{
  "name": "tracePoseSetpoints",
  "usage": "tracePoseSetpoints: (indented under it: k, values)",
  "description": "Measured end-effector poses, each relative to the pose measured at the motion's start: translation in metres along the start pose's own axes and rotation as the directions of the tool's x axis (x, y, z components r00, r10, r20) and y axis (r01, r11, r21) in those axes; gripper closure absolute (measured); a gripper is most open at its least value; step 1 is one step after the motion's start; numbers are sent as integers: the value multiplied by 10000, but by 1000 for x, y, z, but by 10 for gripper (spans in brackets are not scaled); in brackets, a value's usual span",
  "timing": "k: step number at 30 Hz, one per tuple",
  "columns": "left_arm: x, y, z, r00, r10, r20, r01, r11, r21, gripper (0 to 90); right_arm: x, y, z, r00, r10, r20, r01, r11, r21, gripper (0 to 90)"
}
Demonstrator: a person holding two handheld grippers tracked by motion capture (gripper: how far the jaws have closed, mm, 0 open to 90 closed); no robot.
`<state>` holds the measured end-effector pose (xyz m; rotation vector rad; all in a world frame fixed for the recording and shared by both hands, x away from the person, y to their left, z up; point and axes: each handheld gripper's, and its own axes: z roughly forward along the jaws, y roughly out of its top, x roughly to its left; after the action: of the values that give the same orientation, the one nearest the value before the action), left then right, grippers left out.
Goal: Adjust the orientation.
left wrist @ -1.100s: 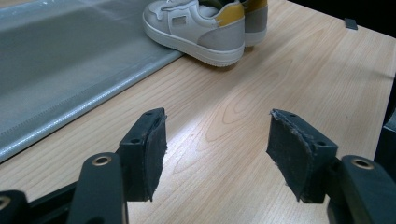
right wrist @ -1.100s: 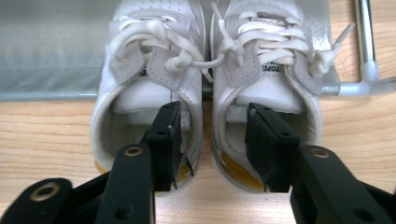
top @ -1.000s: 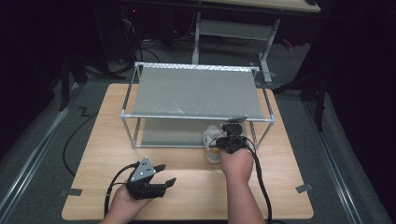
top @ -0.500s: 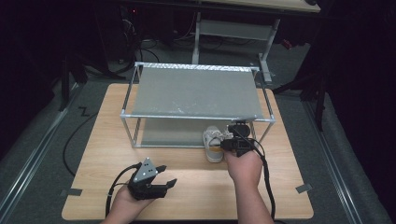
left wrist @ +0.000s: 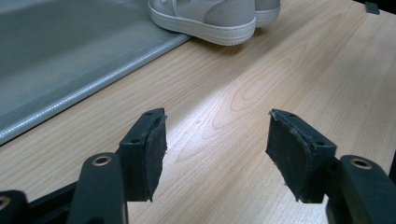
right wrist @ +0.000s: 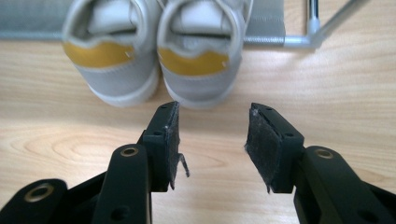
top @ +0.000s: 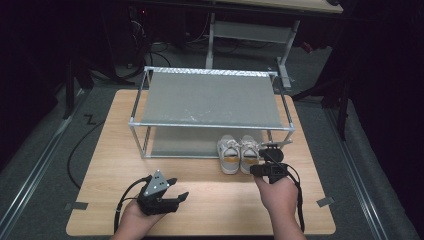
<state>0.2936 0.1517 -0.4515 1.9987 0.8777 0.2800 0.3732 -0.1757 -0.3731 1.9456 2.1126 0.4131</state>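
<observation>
A pair of pale grey shoes (top: 239,154) with yellow heel tabs stands side by side at the front right of a two-shelf metal rack (top: 210,125). Their toes are at the lower shelf's edge and their heels are out on the wooden table. My right gripper (top: 261,162) hovers just behind the heels, open and empty. In the right gripper view the left shoe (right wrist: 109,70) and the right shoe (right wrist: 198,70) lie a little beyond my right gripper (right wrist: 212,121). My left gripper (top: 179,191) rests near the table's front edge, open and holding nothing. In its own view my left gripper (left wrist: 217,126) points toward one shoe (left wrist: 210,18).
The rack's grey top shelf (top: 210,97) overhangs the lower shelf (left wrist: 56,60). Bare wooden tabletop (top: 215,200) lies between the two hands. Tape marks (top: 325,201) sit at the table's front corners, and dark floor and cables surround the table.
My right gripper has drawn back from the shoes' heels, toward the near edge and to the right. The shoes stay where they were. The left gripper has not moved.
</observation>
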Motion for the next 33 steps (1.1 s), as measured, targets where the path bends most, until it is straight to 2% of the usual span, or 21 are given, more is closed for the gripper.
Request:
tracePoseSetpoints:
  k: [8,13,15,18,21,22,24,26,27,28,30,31,32,33]
  values:
    - [-1,-3,5,9999,25,-167,-21,9998,192,378,-15,-17,21,10000,15,-15,-13,9966,822,530]
    - [-3,-6,7,9995,59,-316,-51,9997,246,379,-21,-30,37,9987,-494,92,483,9944,938,514]
    - [-4,-7,9,9992,89,-391,-77,9995,307,381,-23,-35,44,9986,-524,88,512,9935,1015,507]
    - [-6,-8,11,9987,49,-513,-32,9995,322,387,-27,-40,50,9958,-915,-82,918,9879,1250,493]
    - [-8,-7,15,9965,-41,-834,72,9993,372,382,-33,-40,55,9912,-1259,-402,1312,9736,1867,449]
    - [-9,-5,17,9947,-70,-1024,109,9992,381,382,-34,-40,54,9913,-1256,-390,1309,9717,1969,450]
    - [-11,-3,20,9936,-179,-1113,223,9990,383,380,-40,-39,55,9898,-1366,-414,1421,9704,1954,448]
    - [-12,1,25,9925,-186,-1211,255,9981,556,379,-47,-40,60,9891,-1326,-635,1440,9609,2364,423]
    - [-13,3,28,9913,-153,-1305,235,9978,617,378,-50,-40,62,9861,-1486,-743,1624,9565,2423,414]
    - [-15,5,31,9891,-149,-1466,247,9976,651,377,-52,-41,63,9854,-1505,-795,1654,9568,2392,418]
    - [-15,9,36,9869,-517,-1529,598,9970,487,373,-58,-41,63,9825,-1588,-977,1765,9610,2128,415]
    - [-17,12,40,9841,-762,-1603,812,9964,250,372,-59,-42,62,9808,-1612,-1096,1801,9646,1925,415]
    - [-18,14,43,9832,-874,-1603,910,9957,152,370,-61,-44,61,9768,-1725,-1267,1903,9709,1454,416]
    - [-20,17,49,9821,-997,-1599,1013,9949,17,364,-61,-46,60,9767,-1667,-1352,1828,9761,1174,418]
